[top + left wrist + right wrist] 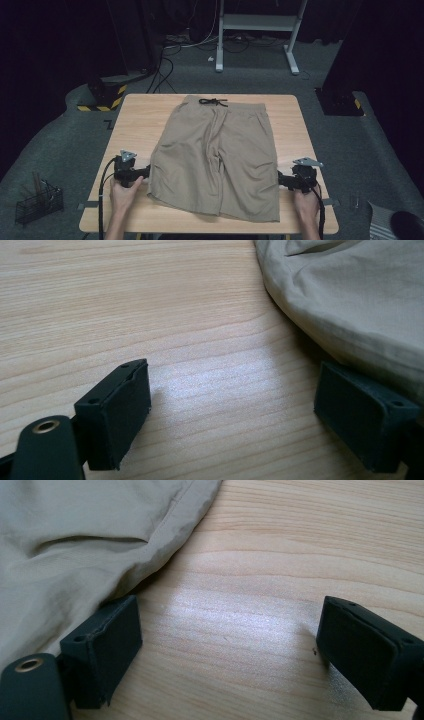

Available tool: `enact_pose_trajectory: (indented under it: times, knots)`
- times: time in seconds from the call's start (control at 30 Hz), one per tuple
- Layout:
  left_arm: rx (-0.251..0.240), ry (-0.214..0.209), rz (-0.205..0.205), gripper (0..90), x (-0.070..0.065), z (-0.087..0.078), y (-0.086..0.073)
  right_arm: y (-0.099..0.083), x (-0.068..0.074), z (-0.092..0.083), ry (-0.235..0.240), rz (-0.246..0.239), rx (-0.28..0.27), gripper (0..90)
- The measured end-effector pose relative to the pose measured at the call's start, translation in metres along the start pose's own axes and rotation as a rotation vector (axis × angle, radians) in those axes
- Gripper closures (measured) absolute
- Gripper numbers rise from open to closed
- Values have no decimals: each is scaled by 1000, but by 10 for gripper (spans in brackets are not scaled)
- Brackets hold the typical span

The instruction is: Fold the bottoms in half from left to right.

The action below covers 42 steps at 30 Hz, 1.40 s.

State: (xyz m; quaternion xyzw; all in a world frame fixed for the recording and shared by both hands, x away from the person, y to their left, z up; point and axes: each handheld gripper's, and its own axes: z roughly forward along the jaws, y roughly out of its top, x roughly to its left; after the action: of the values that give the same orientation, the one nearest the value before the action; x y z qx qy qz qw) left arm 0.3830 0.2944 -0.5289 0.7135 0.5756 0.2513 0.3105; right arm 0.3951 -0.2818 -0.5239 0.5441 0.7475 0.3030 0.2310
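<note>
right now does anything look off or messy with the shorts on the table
Nothing stands out. The tan shorts lie flat and spread on the wooden table, drawstring tied at the far waistband, only light wrinkles. Both grippers sit open at the leg edges.

Open tongs (pixel 227 652), khaki shorts (pixel 75 540) beside, wooden table (pixel 300 545)

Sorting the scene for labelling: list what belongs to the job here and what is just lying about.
In the job:
- khaki shorts, spread flat
- left gripper, open
- right gripper, open
- wooden table

Lying about:
- wire basket on the floor
- white stand
- floor cables
</note>
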Motion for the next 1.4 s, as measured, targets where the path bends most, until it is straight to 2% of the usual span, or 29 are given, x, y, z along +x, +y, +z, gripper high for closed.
enact_pose_trajectory:
  times: [0.23,0.33,0.47,0.53,0.6,0.63,0.67,0.73,0.77,0.8,0.83,0.9,0.97,1.0,1.13,1.17,1.23,1.4]
  knots:
    - [1,-11,5,147,1,-1,-1,2,3,2,-14,14,1,103]
    - [-6,1,-8,173,6,-2,-1,1,1,1,29,-26,6,103]
    - [-4,-30,-46,201,12,-4,0,1,1,0,29,-24,2,109]
    - [3,-37,-47,201,15,-5,4,2,1,0,43,-20,6,144]
    - [-20,-45,-67,217,19,-10,6,3,0,-3,80,-1,-6,154]
    - [-26,-51,-73,217,20,-12,8,3,0,-4,77,4,-16,165]
    - [-38,-74,-77,215,22,-13,10,4,0,-5,70,11,-28,169]
    - [-57,-149,-73,149,23,-17,12,4,-1,-8,83,30,-54,185]
    - [-66,-166,-75,156,21,-17,14,5,-1,-9,91,35,-63,192]
    - [-65,-175,-60,154,19,-17,16,6,0,-10,91,37,-68,191]
    - [-78,-184,-54,156,17,-17,18,8,1,-10,81,35,-76,201]
    - [-69,-216,-33,167,12,-15,22,13,5,-12,64,28,-103,228]
    - [-67,-218,-5,187,5,-12,28,18,10,-11,73,28,-119,238]
    - [-70,-227,-4,201,3,-12,30,21,14,-10,78,22,-124,248]
    - [-77,-246,13,224,-5,-9,36,30,24,-4,96,-2,-116,256]
    - [-95,-266,14,231,-11,-7,40,32,27,-2,100,-5,-114,261]
    - [-87,-289,18,245,-15,-4,44,36,32,-1,111,-15,-120,271]
    - [-62,-298,85,263,-37,4,56,43,41,7,146,-14,-119,289]
